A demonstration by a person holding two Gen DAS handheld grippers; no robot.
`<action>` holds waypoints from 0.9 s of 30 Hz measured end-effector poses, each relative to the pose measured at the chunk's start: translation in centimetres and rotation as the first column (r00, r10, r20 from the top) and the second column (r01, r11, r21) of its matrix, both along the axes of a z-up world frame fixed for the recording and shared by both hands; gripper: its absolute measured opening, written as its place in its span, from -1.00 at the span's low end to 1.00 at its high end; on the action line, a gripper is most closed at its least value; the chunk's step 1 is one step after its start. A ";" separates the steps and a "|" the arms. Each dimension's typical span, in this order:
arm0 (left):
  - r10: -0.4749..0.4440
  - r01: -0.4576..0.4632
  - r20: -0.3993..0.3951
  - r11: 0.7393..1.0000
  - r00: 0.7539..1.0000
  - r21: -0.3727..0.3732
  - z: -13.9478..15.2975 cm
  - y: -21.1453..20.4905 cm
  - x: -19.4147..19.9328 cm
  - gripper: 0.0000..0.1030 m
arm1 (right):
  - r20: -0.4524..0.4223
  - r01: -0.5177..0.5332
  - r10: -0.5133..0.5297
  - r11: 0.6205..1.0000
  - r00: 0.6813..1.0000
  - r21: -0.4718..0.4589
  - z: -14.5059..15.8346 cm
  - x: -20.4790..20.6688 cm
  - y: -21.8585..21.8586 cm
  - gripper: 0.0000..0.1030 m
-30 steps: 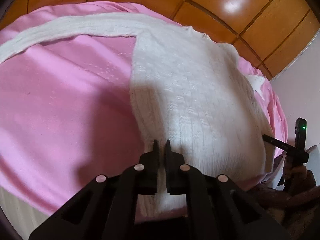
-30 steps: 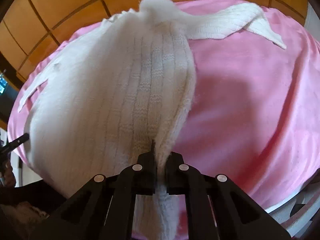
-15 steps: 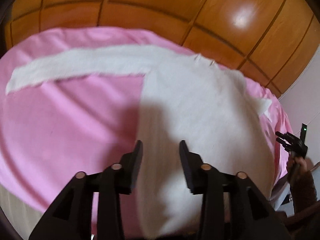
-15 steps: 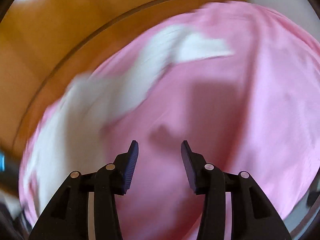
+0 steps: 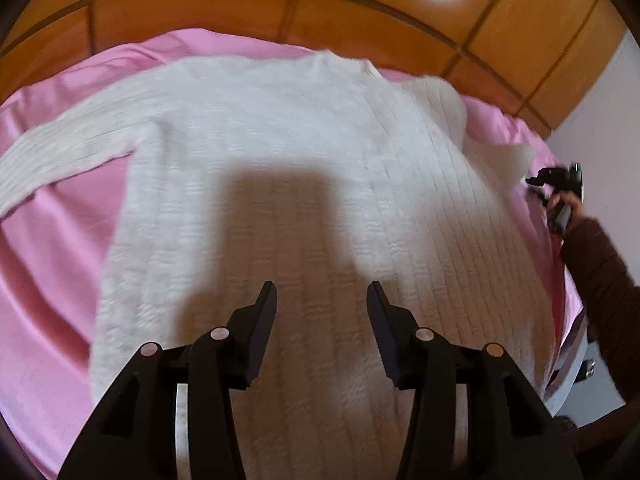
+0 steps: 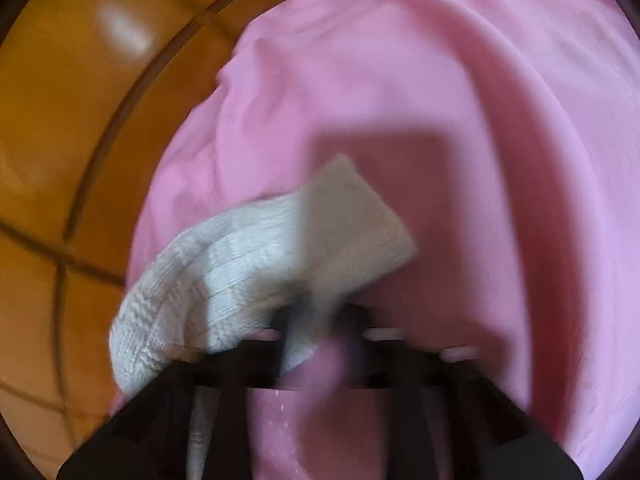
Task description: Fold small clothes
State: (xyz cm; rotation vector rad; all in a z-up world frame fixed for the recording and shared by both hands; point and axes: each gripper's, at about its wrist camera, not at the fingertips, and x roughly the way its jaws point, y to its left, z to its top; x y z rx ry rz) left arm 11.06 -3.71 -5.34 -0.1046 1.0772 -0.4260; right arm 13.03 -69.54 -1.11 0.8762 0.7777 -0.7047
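- From the left wrist view, the white knit sweater (image 5: 304, 184) lies spread flat on the pink sheet (image 5: 44, 280), body down the middle and one sleeve (image 5: 60, 152) stretched out to the left.
- The left gripper (image 5: 322, 300) hangs over the lower part of the sweater, its jaws apart with nothing between them; they have just been opening.
- Only this view shows the far side of the bed: the right gripper (image 5: 554, 176) at the sweater's right edge, held in a hand (image 5: 562, 206) with a dark brown sleeve (image 5: 600, 272) behind it, and wooden panelling (image 5: 280, 4) beyond.
- The right wrist view, heavily blurred, shows what the other cannot: the right gripper (image 6: 316, 332) pinched shut on the cuff end of the other sleeve (image 6: 256, 264).
- That cuff (image 6: 352, 216) fans out past the fingertips over the pink sheet (image 6: 440, 80); the sweater's body is out of frame here.
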 end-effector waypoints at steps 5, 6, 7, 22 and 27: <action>-0.053 0.053 0.000 0.998 0.999 0.014 -0.4 -2.1 1.1 -0.10 | -0.038 -0.084 0.077 0.956 0.996 -0.282 8.3 -2.2 0.1 -0.89; -0.062 0.062 0.000 0.998 0.998 0.011 -0.5 -2.4 1.3 -0.10 | -0.051 -0.073 0.059 0.946 0.997 -0.316 9.5 -3.1 -0.6 -0.89; -0.072 0.072 -0.001 0.997 0.997 0.008 -0.6 -2.7 1.5 -0.10 | -0.058 -0.061 0.044 0.939 0.997 -0.339 10.5 -4.2 -1.1 -0.90; -0.138 0.137 0.017 0.988 0.990 0.071 -0.6 -5.8 1.3 0.03 | -0.309 0.042 -0.150 0.942 0.939 -0.332 4.7 -10.5 -6.0 -0.32; -0.129 0.126 0.036 0.990 0.991 0.066 -0.2 -5.1 0.5 0.03 | -0.220 -0.089 0.002 0.917 0.975 -0.388 8.6 -10.8 -0.9 0.35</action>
